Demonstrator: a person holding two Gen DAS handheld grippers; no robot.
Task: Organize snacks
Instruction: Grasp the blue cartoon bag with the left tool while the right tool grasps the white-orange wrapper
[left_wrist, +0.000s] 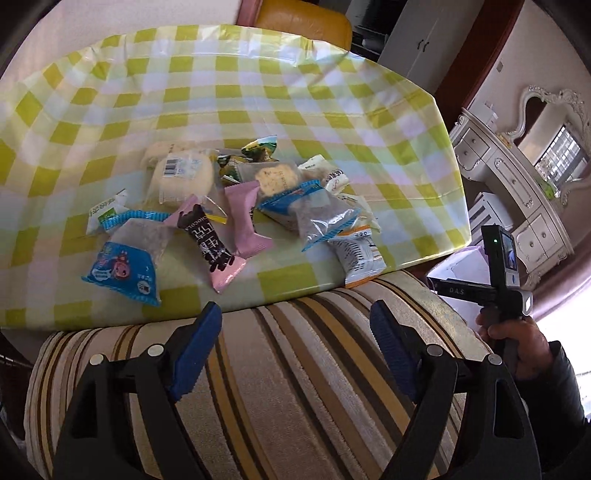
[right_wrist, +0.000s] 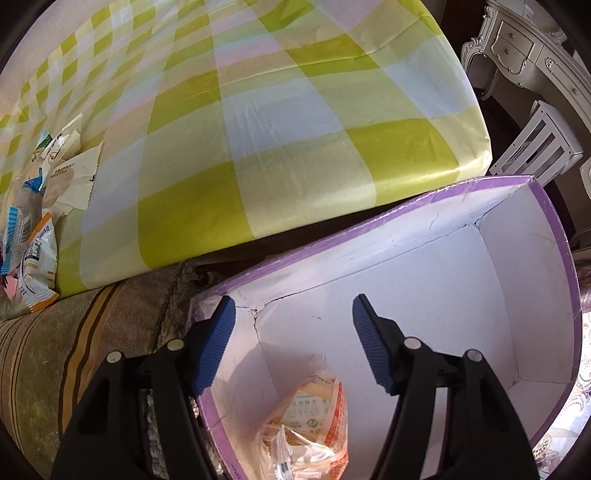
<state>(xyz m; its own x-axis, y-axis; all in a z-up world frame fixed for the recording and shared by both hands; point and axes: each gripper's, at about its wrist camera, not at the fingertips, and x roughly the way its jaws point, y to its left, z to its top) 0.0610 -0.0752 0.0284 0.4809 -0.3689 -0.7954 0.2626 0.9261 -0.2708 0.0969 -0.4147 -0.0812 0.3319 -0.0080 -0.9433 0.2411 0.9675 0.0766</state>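
I see table (left_wrist: 258, 92) first: big snack pile (left_wrist: 236, 206) waits there, most work left. Box (right_wrist: 461, 280) beside it holds one orange pack (right_wrist: 314, 417). My left gripper (left_wrist: 295, 343) wide, empty. My right gripper (right_wrist: 293, 339) wide, empty, above box.

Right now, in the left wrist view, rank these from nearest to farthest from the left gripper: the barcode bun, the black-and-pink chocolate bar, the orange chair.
1. Black-and-pink chocolate bar: near table edge, just past the left gripper, whose fingers stand open and empty.
2. Barcode bun: mid-table, behind the bar.
3. Orange chair: beyond the table's far edge.
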